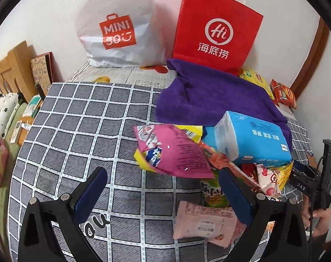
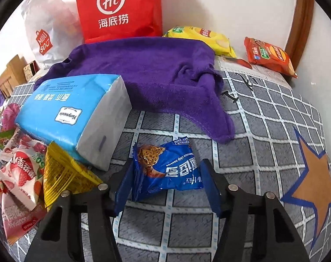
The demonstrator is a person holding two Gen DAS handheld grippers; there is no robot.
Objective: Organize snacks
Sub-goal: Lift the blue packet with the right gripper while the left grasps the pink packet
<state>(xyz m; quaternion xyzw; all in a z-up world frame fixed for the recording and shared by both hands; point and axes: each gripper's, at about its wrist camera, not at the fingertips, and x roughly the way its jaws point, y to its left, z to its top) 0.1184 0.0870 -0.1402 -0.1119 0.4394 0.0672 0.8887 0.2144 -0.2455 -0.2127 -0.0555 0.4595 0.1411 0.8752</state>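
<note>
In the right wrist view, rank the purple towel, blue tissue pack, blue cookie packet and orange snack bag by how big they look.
1. purple towel
2. blue tissue pack
3. blue cookie packet
4. orange snack bag, though it lies farther away, so its last place is unsure.

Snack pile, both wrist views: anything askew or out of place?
Yes. A blue tissue pack lies tilted on top of the snack packets, not a snack. A crumpled purple towel sprawls behind it. One blue cookie packet sits apart, between the right gripper's fingers.
</note>
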